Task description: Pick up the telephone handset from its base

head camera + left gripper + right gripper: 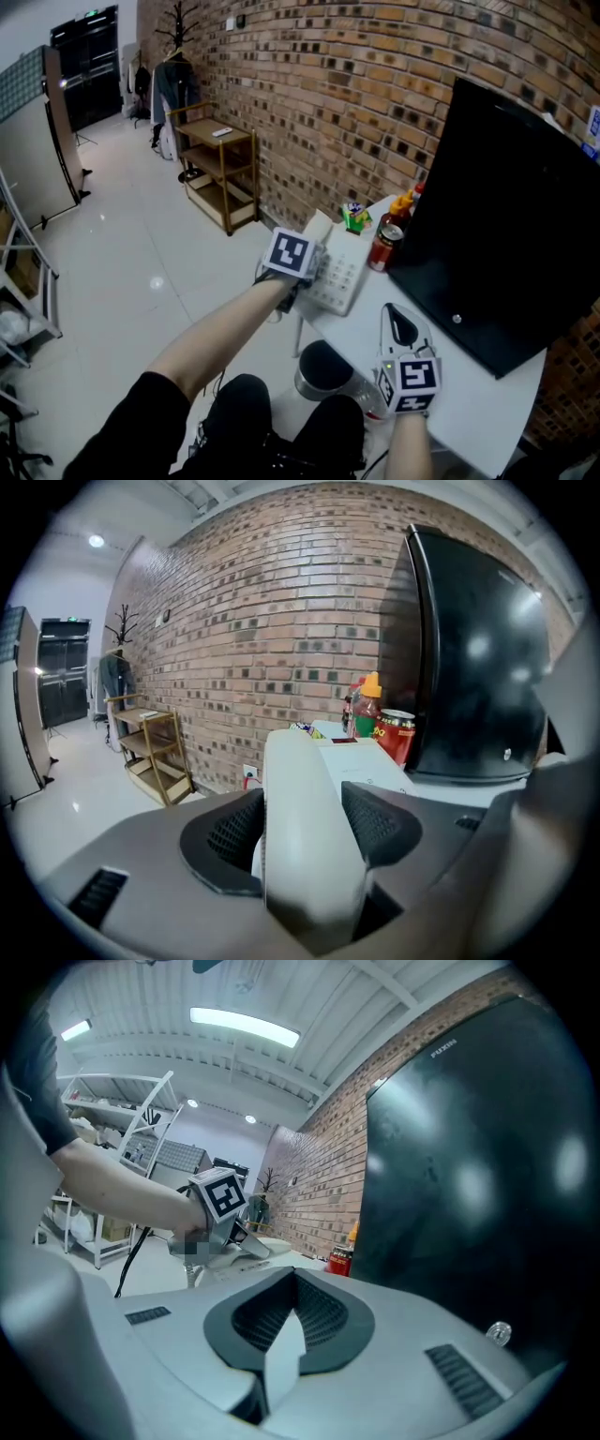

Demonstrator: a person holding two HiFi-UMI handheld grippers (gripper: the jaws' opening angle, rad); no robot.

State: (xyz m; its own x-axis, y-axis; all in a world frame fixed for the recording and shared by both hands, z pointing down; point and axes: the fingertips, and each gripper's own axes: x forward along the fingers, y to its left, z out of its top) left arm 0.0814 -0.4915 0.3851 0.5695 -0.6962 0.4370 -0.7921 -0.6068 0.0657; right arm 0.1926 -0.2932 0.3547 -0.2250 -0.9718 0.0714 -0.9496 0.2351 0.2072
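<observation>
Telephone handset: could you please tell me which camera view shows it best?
The left gripper view: the telephone handset fills the middle, close up between the left gripper's pads. The head view shows only its end past the marker cube; the right gripper view shows it small and mostly hidden.

A telephone (342,272) with its handset (305,827) sat on the surface (487,412), a can (384,247) just beyond it, a monitor (506,225) to the right.

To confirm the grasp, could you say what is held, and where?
Left hand-held gripper holds the telephone handset by its long sides; right holds nothing.
</observation>
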